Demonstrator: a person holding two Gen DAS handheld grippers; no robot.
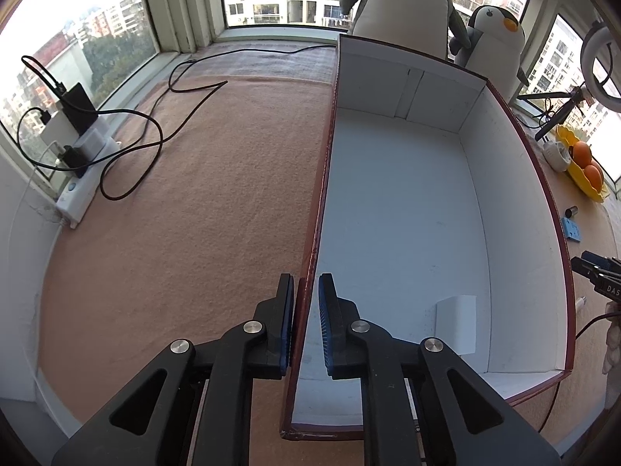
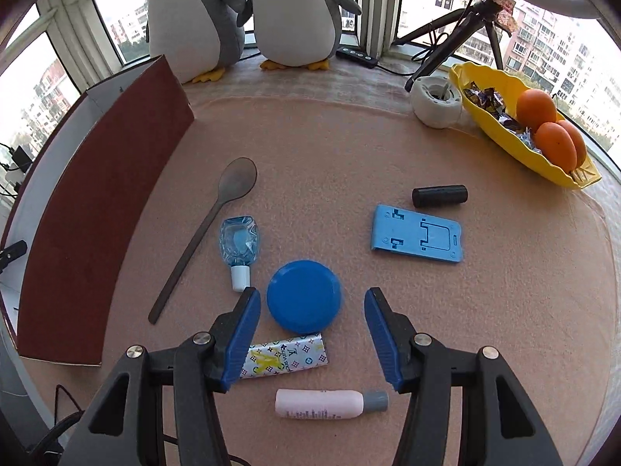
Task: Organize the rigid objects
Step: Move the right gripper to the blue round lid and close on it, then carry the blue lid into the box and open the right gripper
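showing "das" on a black clip.

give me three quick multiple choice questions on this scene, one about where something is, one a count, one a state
1. Where does the long grey spoon lie?
A. inside the box
B. on the mat between the red-brown box and the small clear blue bottle
C. in the yellow dish

2. How many oranges are in the yellow dish?
A. one
B. three
C. five

3. What is inside the white-lined box?
A. nothing
B. the spoon
C. a round blue lid

Key: 1 B, it lies on the mat beside the box wall; 2 B, three show; 3 A, its white floor is bare.
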